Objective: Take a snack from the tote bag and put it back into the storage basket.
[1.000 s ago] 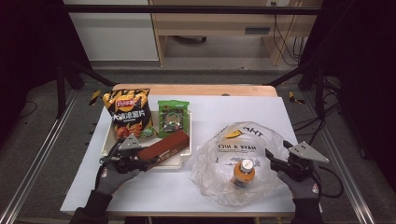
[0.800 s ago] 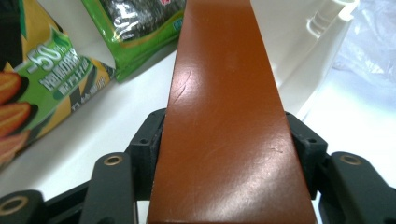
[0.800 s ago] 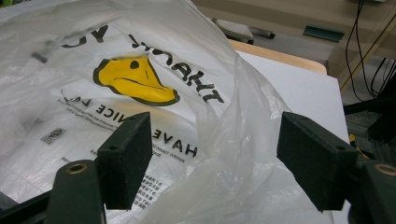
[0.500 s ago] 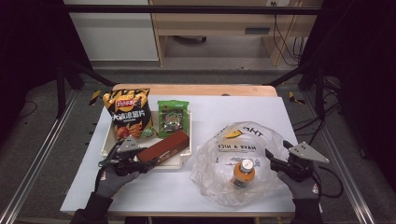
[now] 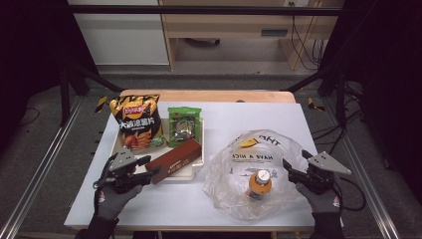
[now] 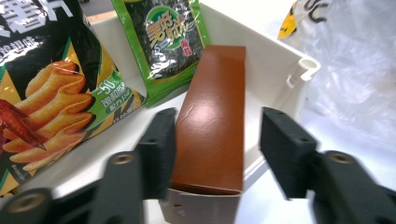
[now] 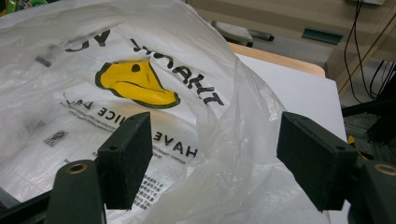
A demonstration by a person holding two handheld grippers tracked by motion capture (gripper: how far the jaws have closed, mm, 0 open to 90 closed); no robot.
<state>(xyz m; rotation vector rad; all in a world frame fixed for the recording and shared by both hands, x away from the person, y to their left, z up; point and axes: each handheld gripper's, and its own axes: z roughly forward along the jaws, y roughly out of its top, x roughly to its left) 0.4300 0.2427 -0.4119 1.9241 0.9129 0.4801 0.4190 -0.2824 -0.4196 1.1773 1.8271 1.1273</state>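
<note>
While its jaws had just been closing around the brown carton point(image 6: 212, 121), the left hand-held gripper point(image 6: 217, 149) apparently wasn't yet pinching it. The right hand-held gripper point(image 7: 215, 158) stood spread around a fold of the plastic bag point(image 7: 140, 93), probably to steady it.

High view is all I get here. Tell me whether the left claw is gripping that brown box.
Observer: Not yet. In the left gripper view the brown box lies between the jaws of the left claw, which have just been closing; a gap shows beside the box on one side.
Operator: Now report the right claw.
Observer: In the right gripper view a fold of the clear plastic bag rises between the wide-open jaws of the right claw, and neither pad presses on it.
</note>
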